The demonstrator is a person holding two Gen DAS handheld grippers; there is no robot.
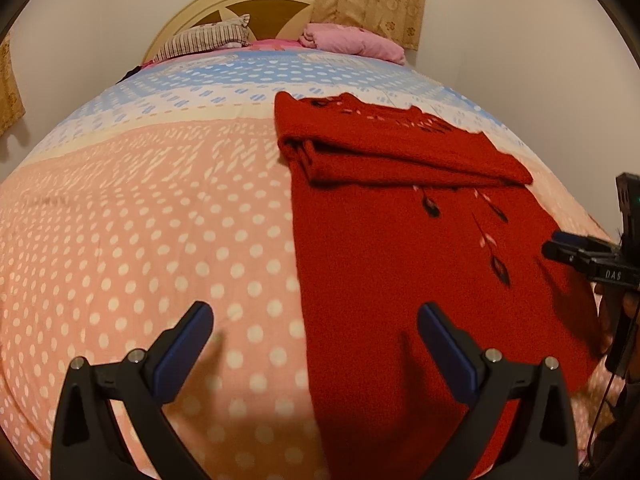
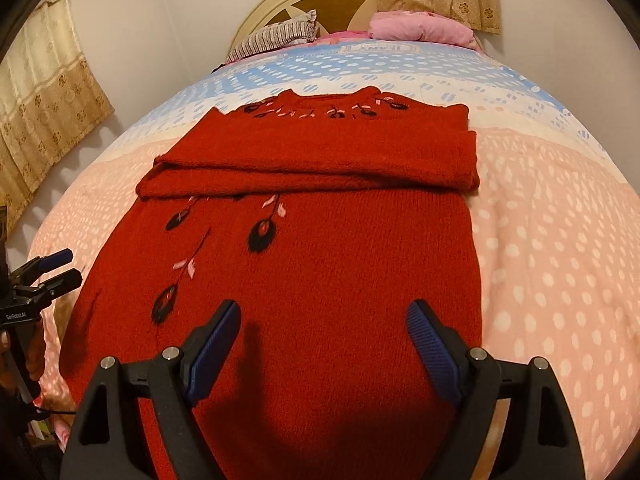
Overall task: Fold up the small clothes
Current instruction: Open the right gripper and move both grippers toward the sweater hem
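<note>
A red knitted sweater (image 2: 320,248) is seen spread on a bed (image 1: 140,240) covered by a pink, dotted bedspread, its sleeves folded across the chest in a thick band and its neckline turned towards the headboard (image 1: 240,8). The right hand-held gripper (image 2: 324,316) is held above the sweater's lower part, its jaws spread wide with nothing between them. The left hand-held gripper (image 1: 316,316) is likewise held wide open and empty, poised over the garment's left edge, one finger over the bedspread and the other over the knit. A striped pillow (image 1: 204,38) and a pink bundle (image 1: 352,42) are seen by the headboard.
</note>
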